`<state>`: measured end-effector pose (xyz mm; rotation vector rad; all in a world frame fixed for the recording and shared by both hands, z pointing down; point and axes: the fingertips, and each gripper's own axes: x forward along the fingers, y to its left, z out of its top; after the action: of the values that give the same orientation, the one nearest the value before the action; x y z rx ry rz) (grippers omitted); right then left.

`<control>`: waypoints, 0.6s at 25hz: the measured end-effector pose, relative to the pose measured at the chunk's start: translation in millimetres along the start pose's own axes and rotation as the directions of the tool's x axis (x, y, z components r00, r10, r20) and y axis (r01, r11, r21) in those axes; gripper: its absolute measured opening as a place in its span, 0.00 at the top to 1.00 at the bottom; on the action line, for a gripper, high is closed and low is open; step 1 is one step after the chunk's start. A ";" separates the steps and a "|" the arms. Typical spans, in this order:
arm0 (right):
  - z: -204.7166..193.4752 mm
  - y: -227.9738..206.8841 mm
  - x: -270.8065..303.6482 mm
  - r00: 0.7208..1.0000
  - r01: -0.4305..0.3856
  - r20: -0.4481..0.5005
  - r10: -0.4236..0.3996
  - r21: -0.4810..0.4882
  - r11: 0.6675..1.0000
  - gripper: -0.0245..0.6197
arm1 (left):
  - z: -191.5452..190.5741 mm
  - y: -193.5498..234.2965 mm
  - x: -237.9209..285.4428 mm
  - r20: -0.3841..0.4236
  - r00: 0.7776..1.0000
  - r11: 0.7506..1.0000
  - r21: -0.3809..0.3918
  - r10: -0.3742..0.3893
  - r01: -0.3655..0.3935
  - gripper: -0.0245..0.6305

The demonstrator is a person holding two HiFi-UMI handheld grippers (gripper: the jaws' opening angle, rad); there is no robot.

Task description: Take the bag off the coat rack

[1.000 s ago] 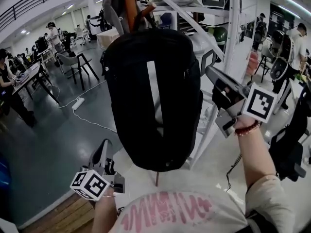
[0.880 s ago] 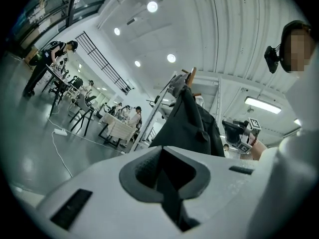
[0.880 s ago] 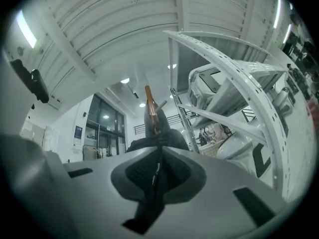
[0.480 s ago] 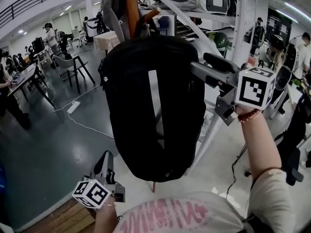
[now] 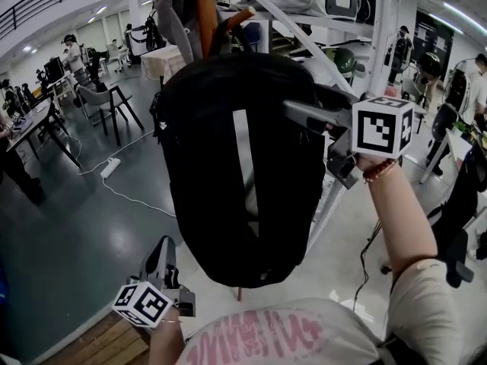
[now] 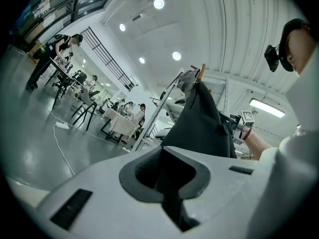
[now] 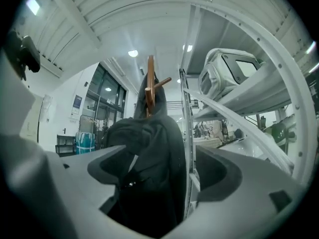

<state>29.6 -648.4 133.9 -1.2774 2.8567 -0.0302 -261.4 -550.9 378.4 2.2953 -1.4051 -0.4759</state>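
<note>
A black backpack [image 5: 243, 158] with a pale vertical stripe hangs from the brown wooden coat rack [image 5: 204, 14]. My right gripper [image 5: 304, 101] is level at the bag's upper right side. Its jaws have just been opening and stand wide. In the right gripper view the bag [image 7: 149, 153] fills the gap between the jaws of that gripper [image 7: 162, 183], and the rack's pegs [image 7: 150, 83] rise above it. My left gripper [image 5: 162, 248] is low at the left, below the bag's bottom, shut and empty. The left gripper view has this gripper [image 6: 167, 183] apart from the bag [image 6: 202, 123].
A white metal shelf frame [image 5: 373, 52] loaded with equipment stands right behind the bag. A chair [image 5: 114, 101] and a power strip with its cable [image 5: 110, 167] are on the grey floor to the left. People sit at tables in the far background.
My right gripper has swung left to the bag's upper right side and its jaws have opened. The left gripper has sunk a little.
</note>
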 end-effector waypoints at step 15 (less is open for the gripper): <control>-6.3 5.1 15.6 1.000 0.020 0.011 -0.020 -0.010 1.000 0.39 | -1.1 6.8 5.1 -0.016 0.999 1.000 -0.009 -0.030 0.029 0.96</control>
<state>15.3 -656.6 140.0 -1.3046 2.8388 -0.0094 -263.8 -558.1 382.4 2.3106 -1.3606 -0.4712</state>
